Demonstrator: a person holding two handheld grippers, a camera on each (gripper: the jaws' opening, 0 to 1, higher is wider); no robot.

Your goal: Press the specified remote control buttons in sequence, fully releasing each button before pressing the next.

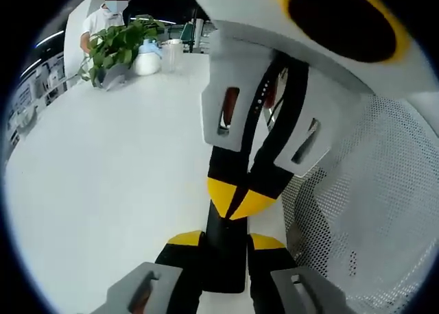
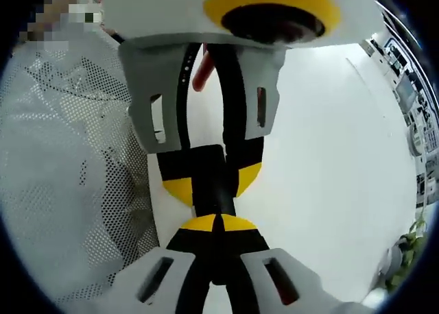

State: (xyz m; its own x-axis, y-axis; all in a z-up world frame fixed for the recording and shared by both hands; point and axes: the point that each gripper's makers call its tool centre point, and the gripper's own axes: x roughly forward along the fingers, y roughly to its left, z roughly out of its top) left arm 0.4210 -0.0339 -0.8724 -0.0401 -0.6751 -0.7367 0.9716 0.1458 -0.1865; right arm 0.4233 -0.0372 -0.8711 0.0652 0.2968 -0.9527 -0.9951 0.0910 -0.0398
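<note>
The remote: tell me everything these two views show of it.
The remote is a long, slim black bar lying over the white table. The left gripper is shut on one end, the right gripper on the other, yellow-tipped fingers clamping its sides. In the right gripper view it runs straight ahead between both grippers. No buttons can be made out. White mesh fabric lies beside it.

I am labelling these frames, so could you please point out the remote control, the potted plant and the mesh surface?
remote control (image 1: 225,256): left gripper view, its black body between the jaws.
potted plant (image 1: 120,43): left gripper view, its green leaves.
mesh surface (image 2: 68,163): right gripper view, its white perforated face.
</note>
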